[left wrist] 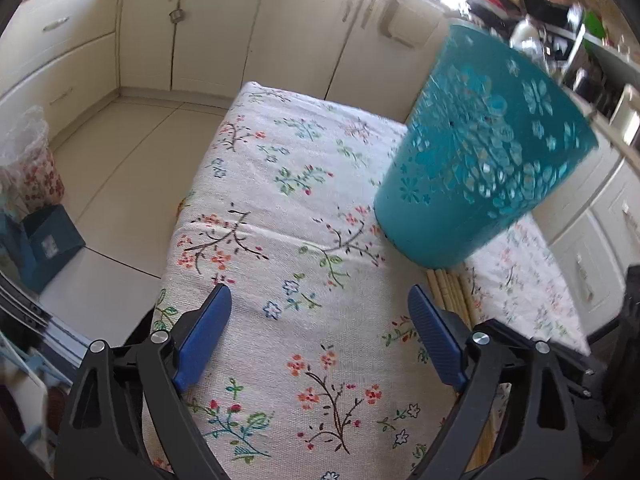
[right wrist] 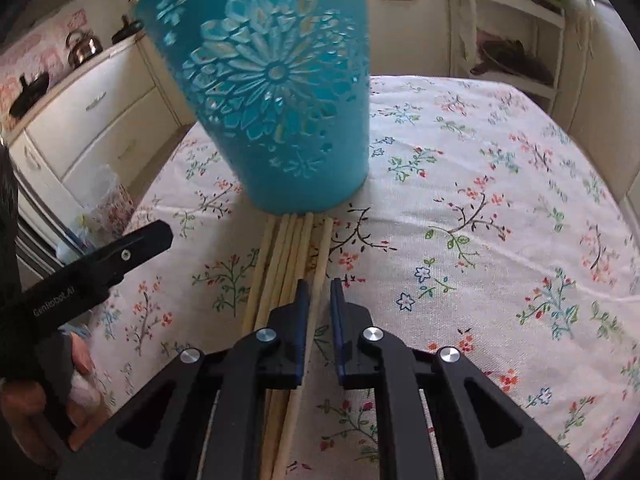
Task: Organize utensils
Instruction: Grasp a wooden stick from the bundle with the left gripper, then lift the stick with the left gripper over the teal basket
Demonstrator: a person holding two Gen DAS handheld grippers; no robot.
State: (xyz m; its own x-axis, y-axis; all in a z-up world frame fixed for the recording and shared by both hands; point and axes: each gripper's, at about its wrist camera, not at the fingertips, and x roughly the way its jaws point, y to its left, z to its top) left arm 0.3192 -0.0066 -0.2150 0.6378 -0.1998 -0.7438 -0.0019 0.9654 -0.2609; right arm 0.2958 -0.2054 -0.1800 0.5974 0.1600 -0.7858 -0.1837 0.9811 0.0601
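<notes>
A teal cut-out utensil holder [left wrist: 480, 152] [right wrist: 276, 92] stands on the floral tablecloth [left wrist: 300, 200] [right wrist: 480, 208]. Several pale wooden chopsticks [right wrist: 280, 264] [left wrist: 448, 292] lie side by side on the cloth, their far ends at the holder's base. My right gripper [right wrist: 320, 286] hovers over the near part of the bundle. Its blue pads are almost together, and I see nothing pinched in the thin gap. My left gripper [left wrist: 320, 292] is open and empty over bare cloth, left of the chopsticks. One of its black fingers [right wrist: 140, 248] shows in the right wrist view.
Cream cabinets [left wrist: 224, 28] surround the table, and tiled floor [left wrist: 120, 168] lies beyond its left edge. A bagged bin [left wrist: 32, 168] and a blue box [left wrist: 48, 240] stand on the floor. A kettle [right wrist: 82, 46] sits on a counter. A hand [right wrist: 80, 364] holds the left gripper.
</notes>
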